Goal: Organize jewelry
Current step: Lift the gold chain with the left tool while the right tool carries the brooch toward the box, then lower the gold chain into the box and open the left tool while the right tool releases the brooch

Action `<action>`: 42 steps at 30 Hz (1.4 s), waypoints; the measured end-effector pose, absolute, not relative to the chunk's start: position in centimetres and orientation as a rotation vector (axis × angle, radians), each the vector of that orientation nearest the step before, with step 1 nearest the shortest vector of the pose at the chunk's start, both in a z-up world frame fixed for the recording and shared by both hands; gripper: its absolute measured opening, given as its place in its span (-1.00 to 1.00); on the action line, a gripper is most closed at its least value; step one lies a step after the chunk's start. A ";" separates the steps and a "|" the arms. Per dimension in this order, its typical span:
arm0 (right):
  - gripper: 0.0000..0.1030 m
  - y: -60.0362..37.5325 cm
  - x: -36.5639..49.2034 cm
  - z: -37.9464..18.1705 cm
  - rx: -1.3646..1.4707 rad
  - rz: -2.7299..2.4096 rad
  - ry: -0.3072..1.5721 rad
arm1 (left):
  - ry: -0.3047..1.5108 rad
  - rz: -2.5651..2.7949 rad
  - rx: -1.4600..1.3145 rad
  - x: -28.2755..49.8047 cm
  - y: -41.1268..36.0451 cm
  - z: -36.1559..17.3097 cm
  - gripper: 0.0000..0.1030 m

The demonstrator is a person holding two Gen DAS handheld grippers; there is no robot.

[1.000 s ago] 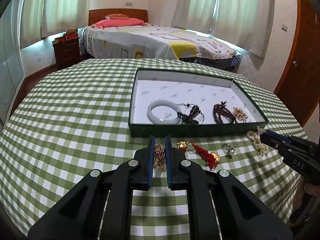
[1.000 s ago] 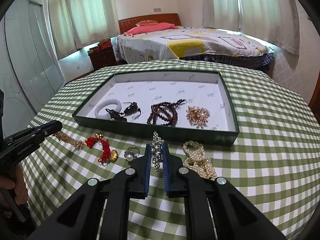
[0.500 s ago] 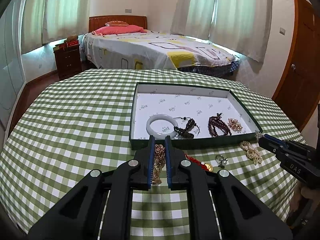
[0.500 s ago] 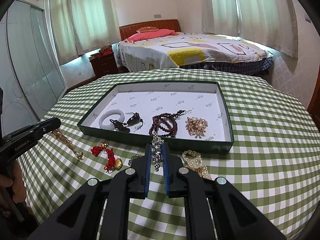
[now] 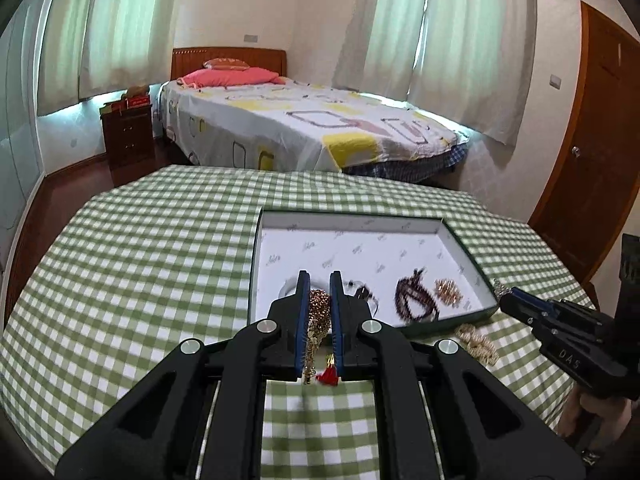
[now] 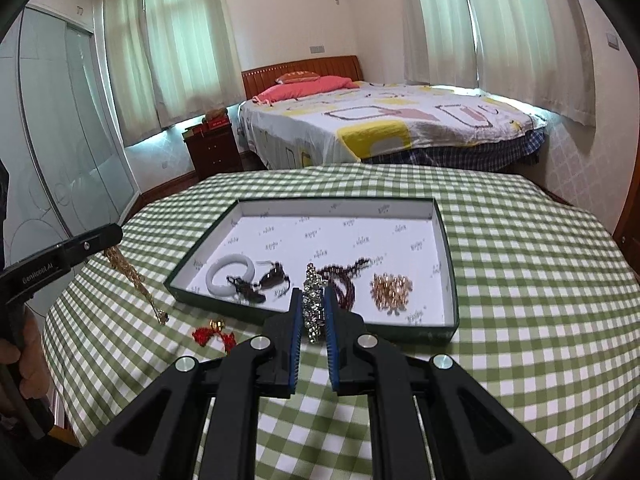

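Note:
My left gripper (image 5: pixel 319 280) is shut on a gold chain (image 5: pixel 319 314), which dangles from it above the checked cloth just short of the green tray (image 5: pixel 253 276). The right wrist view shows that chain (image 6: pixel 132 276) hanging from the left gripper (image 6: pixel 114 237). My right gripper (image 6: pixel 312 294) is shut on a silver rhinestone bracelet (image 6: pixel 313 312), held up before the tray's front wall (image 6: pixel 420 332). In the tray lie a white bangle (image 6: pixel 232 278), a dark cord bracelet (image 6: pixel 264 284), dark red beads (image 6: pixel 348 276) and a rose-gold cluster (image 6: pixel 390 288).
A red knot charm (image 6: pixel 212 334) lies on the cloth in front of the tray, and a pearl bracelet (image 5: pixel 478 344) lies near its right corner. The round table's edge drops off at both sides. A bed and a nightstand stand beyond.
Both grippers have risen, lifting the gold chain and the silver bracelet off the cloth. The chain now hangs free. The ring near the red charm is now hidden behind the right gripper.

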State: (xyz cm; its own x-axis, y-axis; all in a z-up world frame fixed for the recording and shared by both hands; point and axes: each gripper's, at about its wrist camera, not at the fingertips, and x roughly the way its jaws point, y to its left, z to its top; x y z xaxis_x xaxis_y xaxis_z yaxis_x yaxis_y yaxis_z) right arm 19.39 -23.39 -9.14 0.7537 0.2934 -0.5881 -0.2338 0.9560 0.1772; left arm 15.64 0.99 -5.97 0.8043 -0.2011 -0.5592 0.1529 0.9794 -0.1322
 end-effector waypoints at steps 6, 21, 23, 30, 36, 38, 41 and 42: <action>-0.78 -23.3 20.7 -7.5 0.082 0.288 0.612 | 0.556 -0.210 -0.083 17.5 0.6 -3.6 -0.80; -0.78 -25.2 27.0 -6.5 0.062 0.227 0.559 | 0.523 -0.211 -0.056 25.9 -1.3 -3.6 -0.80; -0.78 -25.5 28.2 -7.1 0.059 0.214 0.569 | 0.538 -0.212 -0.060 27.5 -1.6 -4.3 -0.80; -0.78 -26.3 32.6 -10.5 0.048 0.179 0.654 | 0.616 -0.203 -0.040 31.8 -2.5 -8.5 -0.80; -0.78 -26.5 34.9 -13.8 0.045 0.171 0.749 | 0.715 -0.188 -0.016 34.5 -2.7 -12.6 -0.80; -0.78 -26.4 35.3 -14.5 0.043 0.170 0.775 | 0.747 -0.184 -0.009 35.3 -2.7 -13.7 -0.80; -0.78 -26.1 35.6 -15.2 0.034 0.167 0.809 | 0.785 -0.180 -0.012 35.9 -2.5 -14.7 -0.80; -0.78 -26.1 35.7 -15.4 0.033 0.165 0.817 | 0.792 -0.179 -0.014 36.0 -2.4 -14.9 -0.80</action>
